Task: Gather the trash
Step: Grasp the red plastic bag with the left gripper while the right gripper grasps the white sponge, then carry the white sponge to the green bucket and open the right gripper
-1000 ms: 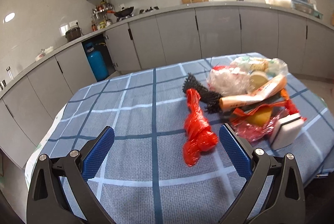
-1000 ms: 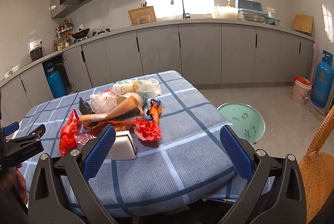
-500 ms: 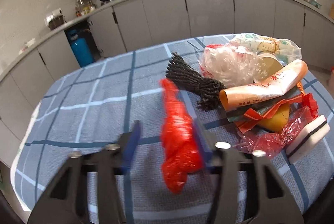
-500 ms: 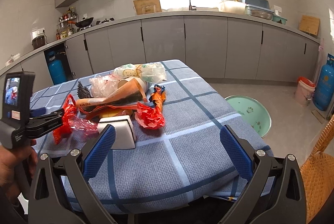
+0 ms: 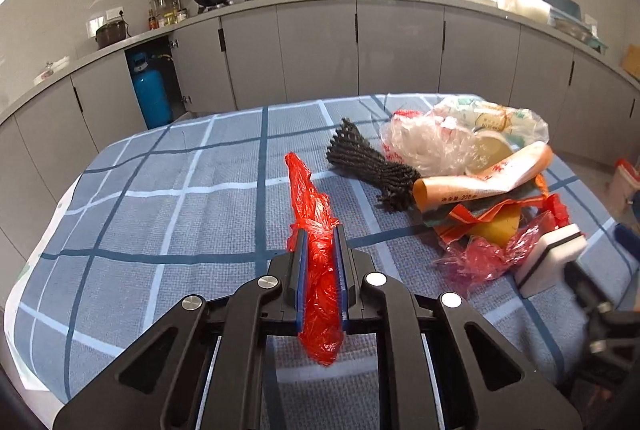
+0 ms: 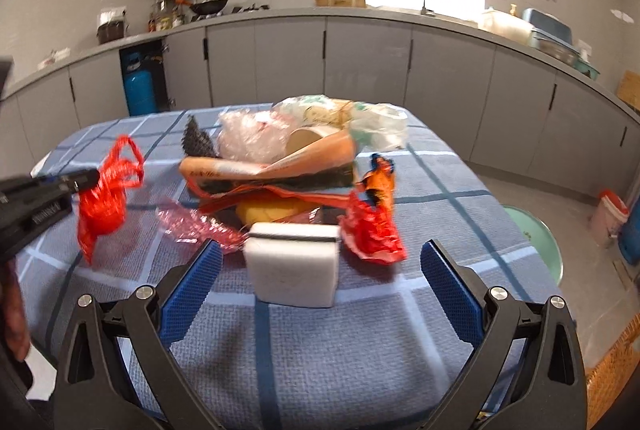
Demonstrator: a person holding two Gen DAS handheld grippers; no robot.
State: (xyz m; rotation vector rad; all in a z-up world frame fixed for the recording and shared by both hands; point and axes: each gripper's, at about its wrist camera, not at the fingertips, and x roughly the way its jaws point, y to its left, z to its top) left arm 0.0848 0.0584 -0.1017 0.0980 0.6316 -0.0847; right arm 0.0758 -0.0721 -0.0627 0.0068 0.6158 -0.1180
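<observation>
My left gripper (image 5: pixel 319 272) pinches the red bag (image 5: pixel 316 230), lifted off the table (image 5: pixel 160 213). My right gripper (image 6: pixel 318 284) gapes wide at the sponge (image 6: pixel 294 264) just ahead. The pile (image 6: pixel 288 165) beyond remains uncollected.

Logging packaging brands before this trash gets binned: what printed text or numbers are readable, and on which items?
Orange rolled paper wrapper: red characters and a number, too small to read.
Clear printed plastic bag: round label, illegible.
Left gripper, side lettering in right wrist view: blurred.
</observation>
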